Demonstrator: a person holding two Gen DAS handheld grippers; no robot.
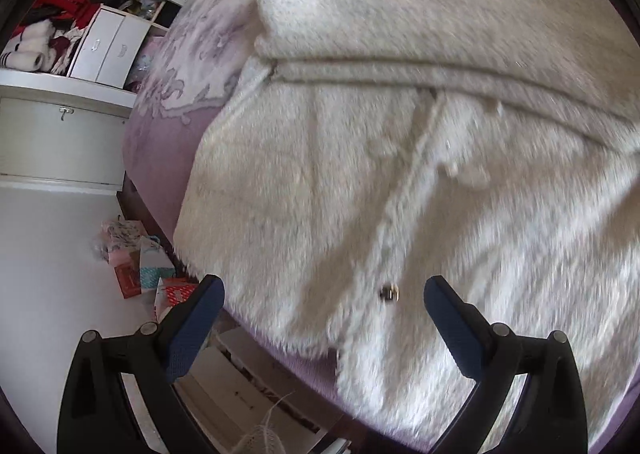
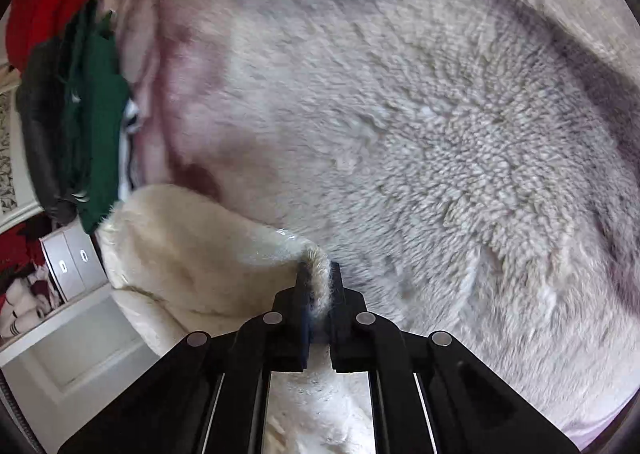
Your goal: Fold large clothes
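Observation:
A large cream fuzzy coat [image 1: 400, 141] lies spread on a purple bed, with a sleeve folded across its upper part and a metal button [image 1: 389, 292] near its hem. My left gripper [image 1: 324, 294] is open and empty, hovering above the coat's lower edge with the button between its fingers. My right gripper [image 2: 319, 286] is shut on a fold of the cream coat [image 2: 192, 246] and holds it up over a pale fleecy blanket [image 2: 440, 113].
The purple bedspread [image 1: 168, 157] ends at the bed's left edge. Gift bags and boxes [image 1: 144, 266] lie on the white floor below. White drawers and shelves with red clothes [image 1: 100, 41] stand beyond. A pile of red, green and grey clothes [image 2: 80, 73] lies at the left.

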